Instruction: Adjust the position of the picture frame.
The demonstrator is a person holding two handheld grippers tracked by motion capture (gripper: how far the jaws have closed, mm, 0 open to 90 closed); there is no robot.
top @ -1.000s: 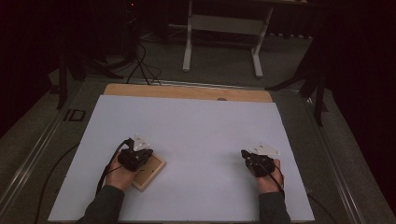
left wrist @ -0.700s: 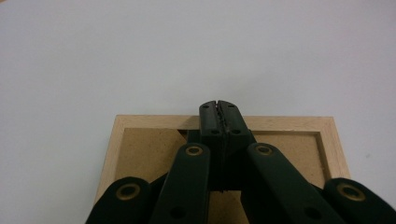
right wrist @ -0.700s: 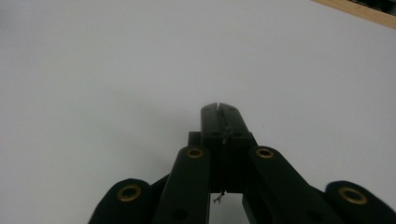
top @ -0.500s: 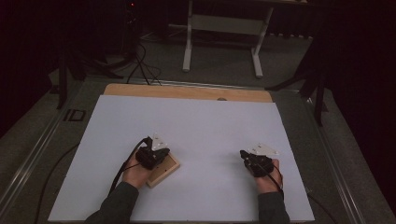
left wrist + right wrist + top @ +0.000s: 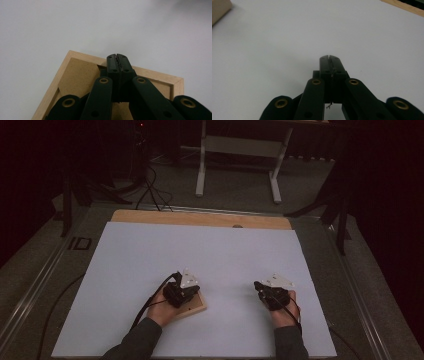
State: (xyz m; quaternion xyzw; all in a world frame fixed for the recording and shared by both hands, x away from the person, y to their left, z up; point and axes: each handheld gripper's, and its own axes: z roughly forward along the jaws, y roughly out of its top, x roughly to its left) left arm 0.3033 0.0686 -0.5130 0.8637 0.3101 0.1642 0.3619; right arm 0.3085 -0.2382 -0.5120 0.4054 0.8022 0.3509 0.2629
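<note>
A shallow wooden frame (image 5: pixel 198 306) lies flat on the white sheet (image 5: pixel 210 255) at the near left, back side up with a brown panel (image 5: pixel 77 75) inside its pale rim. My left gripper (image 5: pixel 191 292) is over it, held in a person's left hand. In the left gripper view its jaws are pressed together, with the left gripper's tip (image 5: pixel 117 57) at the frame's far rim and nothing between the jaws. My right gripper (image 5: pixel 259 286) rests on the sheet at the near right, also shut and empty, as the right gripper (image 5: pixel 329 58) shows close up. The frame's corner (image 5: pixel 219 8) lies far off to its left.
A bare wooden strip of the table (image 5: pixel 200 218) runs along the sheet's far edge. Behind the table, on the dark floor, stand a white metal stand (image 5: pixel 239 147) and some cables (image 5: pixel 150 190). Metal rails border both sides of the table.
The left hand has slid to the right across the sheet, and the wooden frame has moved right with it. The right hand has stayed still.
</note>
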